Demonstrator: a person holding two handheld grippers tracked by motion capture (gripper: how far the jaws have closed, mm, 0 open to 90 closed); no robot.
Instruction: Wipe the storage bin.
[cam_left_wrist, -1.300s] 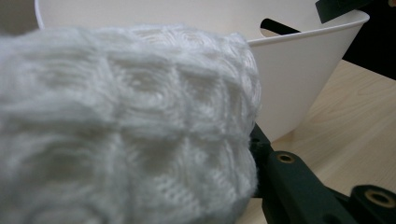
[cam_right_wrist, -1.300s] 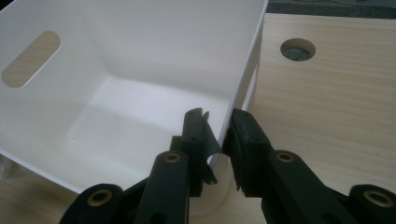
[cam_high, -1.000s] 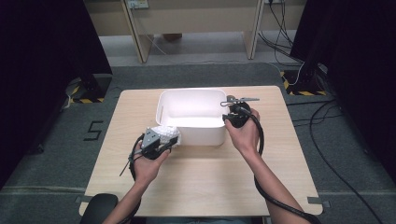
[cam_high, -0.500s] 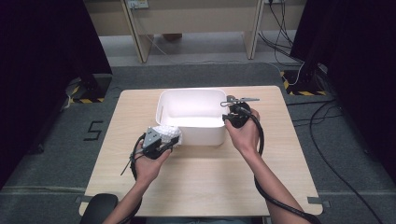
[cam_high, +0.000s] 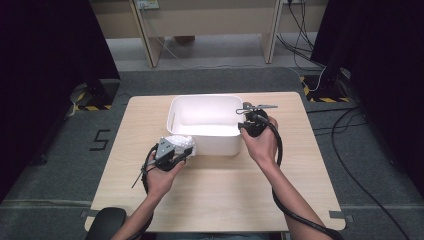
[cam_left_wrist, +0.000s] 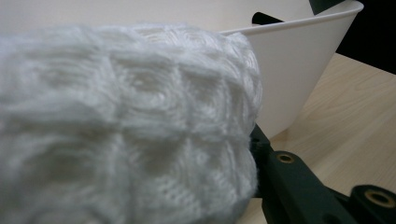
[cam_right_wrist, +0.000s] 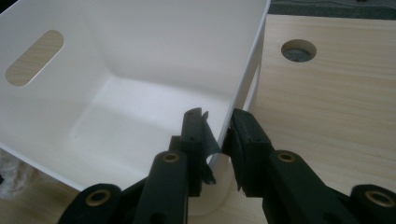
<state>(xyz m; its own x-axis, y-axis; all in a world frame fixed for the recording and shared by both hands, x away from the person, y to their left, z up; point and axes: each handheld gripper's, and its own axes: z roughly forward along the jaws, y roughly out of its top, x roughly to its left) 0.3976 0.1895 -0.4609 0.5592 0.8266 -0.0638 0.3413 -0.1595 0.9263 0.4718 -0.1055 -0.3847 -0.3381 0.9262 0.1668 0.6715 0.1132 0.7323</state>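
Two grippers were seen over a wooden desk (cam_high: 215, 200): the left gripper (cam_high: 181, 150), jaws clamped on a white knitted cloth (cam_high: 180, 143), was held just outside the near-left corner of an empty white bin (cam_high: 207, 145). The right gripper (cam_right_wrist: 219, 135) was pinching the bin's right wall between its jaws. If the cloth were released there, it could be dropped outside the bin, or the lightly gripped bin tipped.

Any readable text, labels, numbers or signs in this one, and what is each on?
"5": black mark on the grey floor left of the table.
Black-and-yellow hazard stripes, no words: on the floor at left and at right.
White bin, knitted white cloth, both grippers: no text to read.
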